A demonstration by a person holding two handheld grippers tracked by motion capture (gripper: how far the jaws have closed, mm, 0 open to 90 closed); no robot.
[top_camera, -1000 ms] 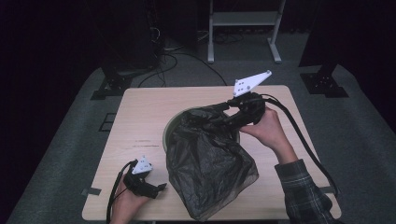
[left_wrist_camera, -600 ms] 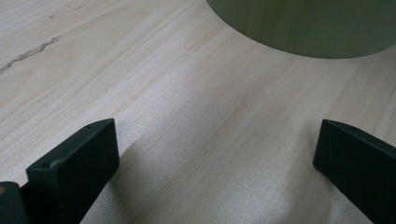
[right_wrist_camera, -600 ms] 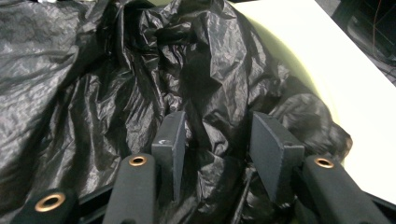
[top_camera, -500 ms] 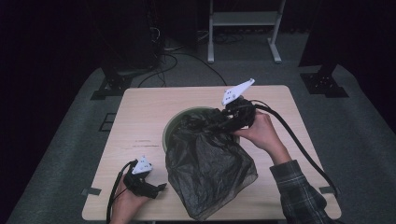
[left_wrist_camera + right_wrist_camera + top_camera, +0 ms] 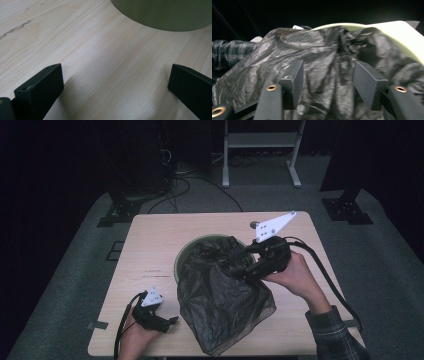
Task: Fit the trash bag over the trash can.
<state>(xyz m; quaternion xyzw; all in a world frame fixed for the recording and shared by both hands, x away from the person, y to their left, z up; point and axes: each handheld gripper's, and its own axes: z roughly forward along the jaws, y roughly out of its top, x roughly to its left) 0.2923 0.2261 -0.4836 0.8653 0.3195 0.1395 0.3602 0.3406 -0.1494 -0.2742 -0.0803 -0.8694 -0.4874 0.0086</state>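
A crumpled black plastic bag [image 5: 220, 305] lies over a round pale green bin [image 5: 187, 252] in the middle of the wooden table [image 5: 150, 245] and spills toward the near edge. My right gripper [image 5: 235, 262] reaches in from the right at the bin's near right rim. Its jaws have just been opening, and they stand apart with bag [image 5: 287, 47] folds loose between them in the right gripper view [image 5: 328, 75], the green rim [image 5: 397, 32] behind. My left gripper [image 5: 172, 320] rests open and empty at the table's near left. Its jaws [image 5: 115, 82] face the bin's wall [image 5: 162, 15].
A small grey disc [image 5: 255, 225] lies on the table behind the right gripper. Cables [image 5: 200, 182], a white stand's legs [image 5: 260, 155] and dark stand bases [image 5: 120, 212] sit on the floor beyond the far edge. A plaid sleeve [image 5: 335, 335] crosses the table's near right corner.
The right gripper has shifted a little toward the near side along the bin's rim, and its jaws are wider apart. The bag's top has bunched differently. The left gripper has stayed put.
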